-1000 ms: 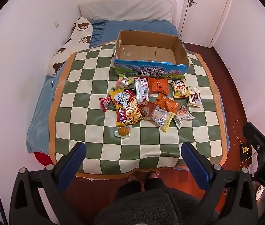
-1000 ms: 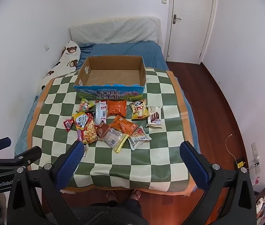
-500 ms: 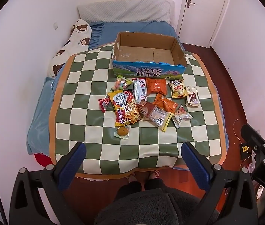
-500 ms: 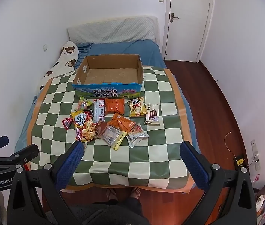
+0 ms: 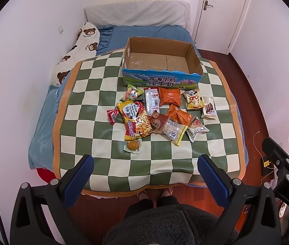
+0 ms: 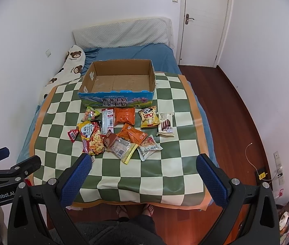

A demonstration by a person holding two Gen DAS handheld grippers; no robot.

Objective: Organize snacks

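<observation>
Several snack packets lie in a loose pile on a green-and-cream checked cloth [image 5: 95,143] over a bed. Among them are a yellow noodle bag [image 5: 135,121], an orange packet [image 5: 170,96], a panda packet [image 5: 193,99] and a small round yellow sweet [image 5: 132,145]. Behind the pile stands an empty open cardboard box [image 5: 160,61] with a blue printed front. My left gripper [image 5: 145,180] hangs open, high above the near edge of the cloth, holding nothing. My right gripper [image 6: 144,180] is open too, equally far back, with the noodle bag [image 6: 91,137] and the box [image 6: 122,80] ahead of it.
The bed has a blue sheet [image 5: 42,122], a bear-print pillow [image 5: 77,49] along the left wall and a padded headboard. A white door [image 6: 203,20] and dark wood floor [image 6: 242,122] lie to the right. A person's feet [image 6: 136,209] show below the cloth's near edge.
Both views have tilted upward slightly, so the bed and snacks sit lower in frame. Nothing on the cloth has moved and both grippers stay open.
</observation>
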